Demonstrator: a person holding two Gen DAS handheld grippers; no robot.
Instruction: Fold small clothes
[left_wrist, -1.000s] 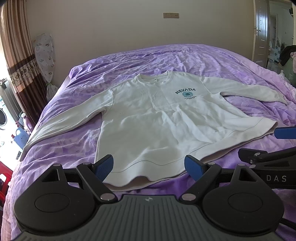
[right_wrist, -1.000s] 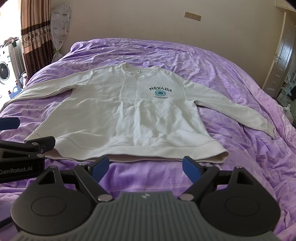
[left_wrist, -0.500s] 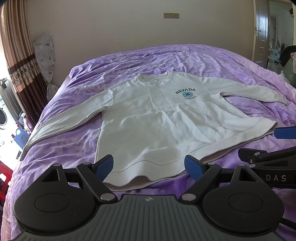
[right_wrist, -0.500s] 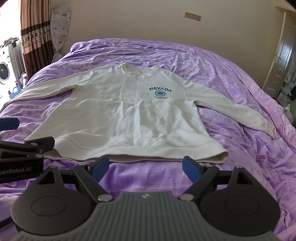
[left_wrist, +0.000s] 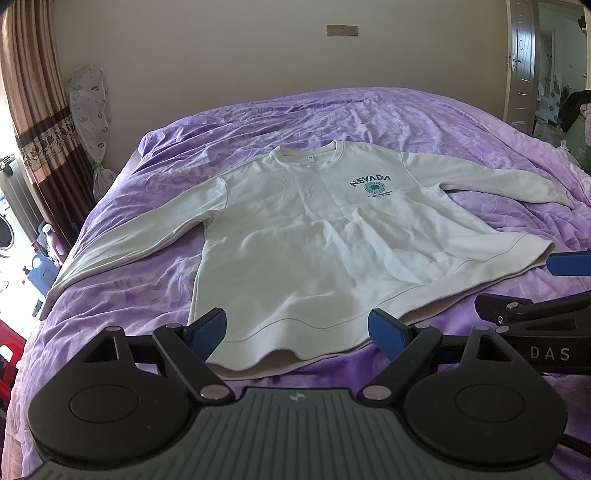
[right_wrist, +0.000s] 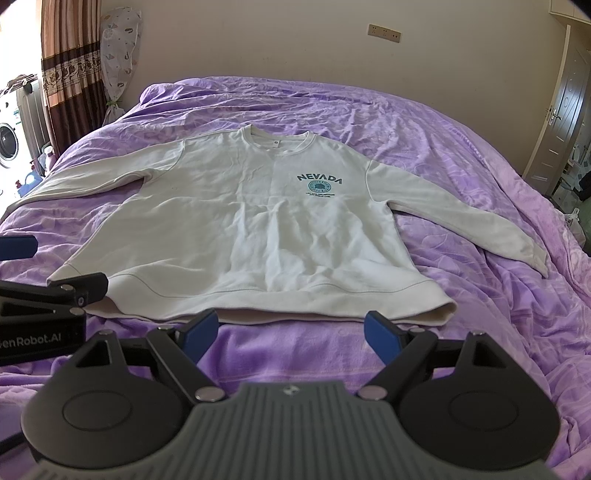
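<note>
While both tools hover short of the hem, nothing on the bed is gripped.

Sweatshirt: a cream long-sleeved sweatshirt (left_wrist: 325, 236) lies flat and face up on the purple bedspread (left_wrist: 332, 114), collar toward 12 o'clock, hem toward 6 o'clock, unfolded.
Print: "NEVADA" (right_wrist: 320, 180) in dark teal over a round emblem, on the chest toward 1 o'clock from the garment's middle.
Sleeves: both spread outward; in the right wrist view one runs to 9 o'clock, the other slants down toward 4 o'clock.
Left gripper: the left gripper (left_wrist: 297, 328) has its blue-padded fingers spread wide and holds nothing; it sits at 6 o'clock of the hem, the pads at the hem's wavy edge, contact not clear.
Right gripper: the right gripper (right_wrist: 291, 326) also stands wide apart and empty, just short of the hem at 6 o'clock, purple cover showing between its pads.
Neighbouring tool: each camera catches the other gripper at the frame's side, near a hem corner.
Surroundings: beige wall with a socket plate (right_wrist: 384, 32) at 12 o'clock; brown curtain (left_wrist: 37, 110) at 9 o'clock; door (right_wrist: 565, 107) at 3 o'clock.
</note>
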